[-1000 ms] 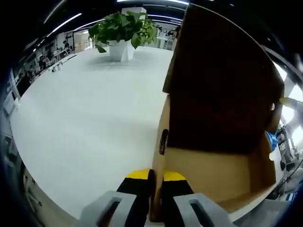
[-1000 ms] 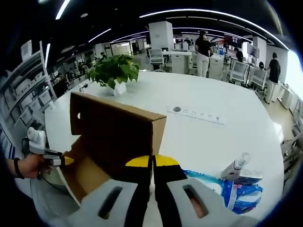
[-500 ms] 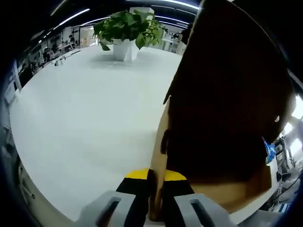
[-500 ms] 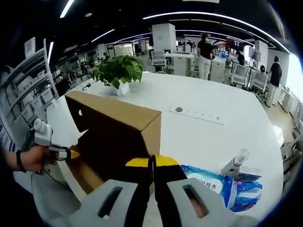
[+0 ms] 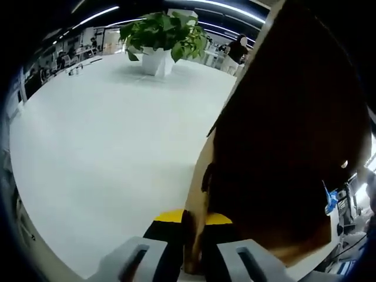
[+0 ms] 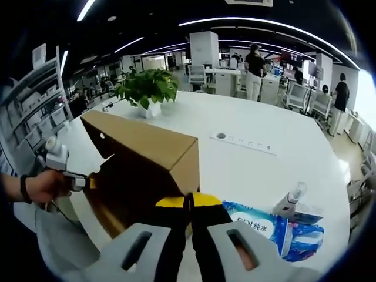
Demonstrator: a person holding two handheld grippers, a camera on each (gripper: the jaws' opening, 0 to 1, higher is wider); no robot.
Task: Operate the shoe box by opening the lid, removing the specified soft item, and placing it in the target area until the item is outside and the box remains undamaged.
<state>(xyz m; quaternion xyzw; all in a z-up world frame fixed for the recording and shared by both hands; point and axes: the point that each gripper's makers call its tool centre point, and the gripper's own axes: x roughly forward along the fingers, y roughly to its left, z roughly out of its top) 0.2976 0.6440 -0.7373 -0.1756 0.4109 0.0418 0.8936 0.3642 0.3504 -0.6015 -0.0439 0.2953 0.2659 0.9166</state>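
Note:
The brown cardboard shoe box [image 6: 126, 194] stands on the white table [image 6: 247, 170]. Its lid [image 6: 144, 141] leans low over the body. My right gripper [image 6: 189, 202] is shut on the lid's near edge. In the left gripper view the box's side wall [image 5: 197, 182] rises between the jaws, and my left gripper [image 5: 192, 222] is shut on it. The lid's dark underside [image 5: 288, 147] hangs to the right and hides the inside of the box. A hand [image 6: 38, 188] holds the left gripper [image 6: 88, 181] against the box's left side in the right gripper view.
A potted plant [image 6: 144, 88] stands at the table's far side, also seen as the plant [image 5: 161, 35]. A power strip [image 6: 244, 143] lies mid-table. A blue tissue pack [image 6: 264, 226] and a spray bottle [image 6: 291, 202] lie right of the box. People stand far behind.
The lid has come down over the box, covering the tan inside that showed before. Both grippers have kept their hold.

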